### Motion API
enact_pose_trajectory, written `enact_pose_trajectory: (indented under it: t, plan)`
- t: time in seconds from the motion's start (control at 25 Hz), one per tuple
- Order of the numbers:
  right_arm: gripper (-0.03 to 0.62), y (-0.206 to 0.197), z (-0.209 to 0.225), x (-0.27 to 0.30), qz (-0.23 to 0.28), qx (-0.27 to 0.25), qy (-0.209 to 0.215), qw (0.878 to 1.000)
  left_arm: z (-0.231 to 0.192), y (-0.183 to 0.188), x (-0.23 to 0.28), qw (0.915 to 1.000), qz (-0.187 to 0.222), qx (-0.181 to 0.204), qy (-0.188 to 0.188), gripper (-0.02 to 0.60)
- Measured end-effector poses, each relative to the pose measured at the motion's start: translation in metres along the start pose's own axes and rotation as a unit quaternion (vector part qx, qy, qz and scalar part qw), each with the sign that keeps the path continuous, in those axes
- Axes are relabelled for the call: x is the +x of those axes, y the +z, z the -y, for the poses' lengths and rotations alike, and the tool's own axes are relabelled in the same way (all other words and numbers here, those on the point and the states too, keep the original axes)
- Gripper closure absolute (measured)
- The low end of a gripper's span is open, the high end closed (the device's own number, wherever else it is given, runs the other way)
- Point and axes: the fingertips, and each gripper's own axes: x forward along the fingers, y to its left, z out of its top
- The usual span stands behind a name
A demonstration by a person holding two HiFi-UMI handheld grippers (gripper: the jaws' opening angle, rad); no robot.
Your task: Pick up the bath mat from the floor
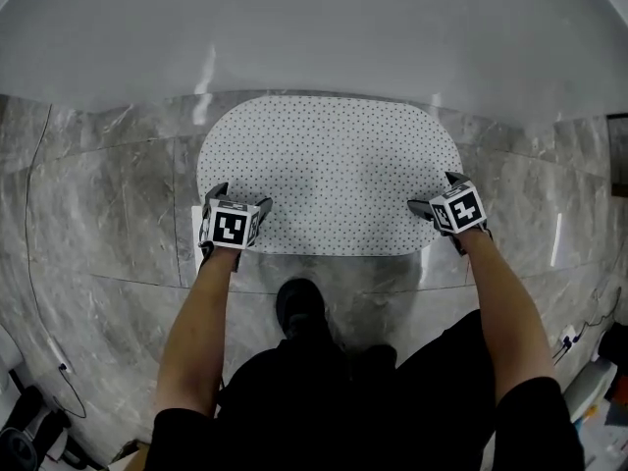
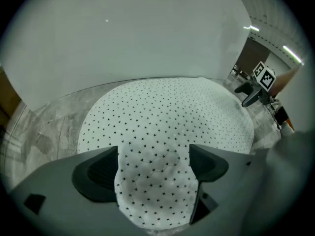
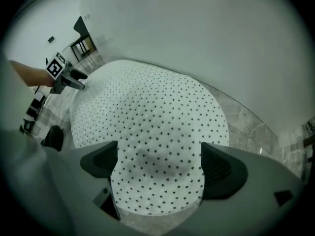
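Left tool [image 1: 238, 198] and right tool [image 1: 438, 192] held low, jaws apart

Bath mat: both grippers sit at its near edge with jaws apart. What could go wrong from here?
1. The bath mat lies flat on the marble floor. The left gripper and right gripper are open over its surface, so closing may skid across it instead of pinching the edge.
2. With a grip only at the two near corners, the wide middle may sag and drag along the bathtub.
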Motion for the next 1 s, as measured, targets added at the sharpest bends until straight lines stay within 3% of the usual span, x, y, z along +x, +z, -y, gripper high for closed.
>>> enact_pose_trajectory:
  t: [0.12, 0.28, 0.52, 0.76, 0.8, 0.88, 1.0]
  plan:
    - [0.063, -0.009, -0.001, 0.006, -0.016, -0.009, -0.007, 1.000, -0.014, -0.011, 0.003, 0.9992, -0.025, 0.029, 0.006, 0.130]
    - [0.064, -0.014, 0.006, 0.008, -0.025, -0.004, -0.022, 0.999, -0.025, -0.026, 0.005, 0.9976, -0.059, 0.035, -0.009, 0.130]
    - [0.063, -0.019, -0.001, 0.021, -0.031, -0.012, 0.001, 0.999, -0.021, -0.023, 0.011, 0.9960, -0.068, 0.058, -0.008, 0.130]
    - [0.047, -0.025, 0.004, 0.029, -0.037, -0.024, -0.014, 0.999, -0.020, -0.020, 0.013, 0.9935, -0.091, 0.068, -0.008, 0.123]
    - [0.010, -0.024, 0.005, 0.032, -0.032, -0.022, -0.012, 0.999, -0.023, -0.018, 0.013, 0.9932, -0.091, 0.073, -0.002, 0.116]
    - [0.008, -0.024, 0.004, 0.035, -0.027, -0.014, -0.002, 1.000, -0.028, -0.017, 0.013, 0.9925, -0.094, 0.079, 0.003, 0.062]
    - [0.008, -0.026, 0.003, 0.034, -0.024, -0.005, 0.007, 1.000, -0.029, -0.018, 0.014, 0.9921, -0.101, 0.074, -0.010, 0.060]
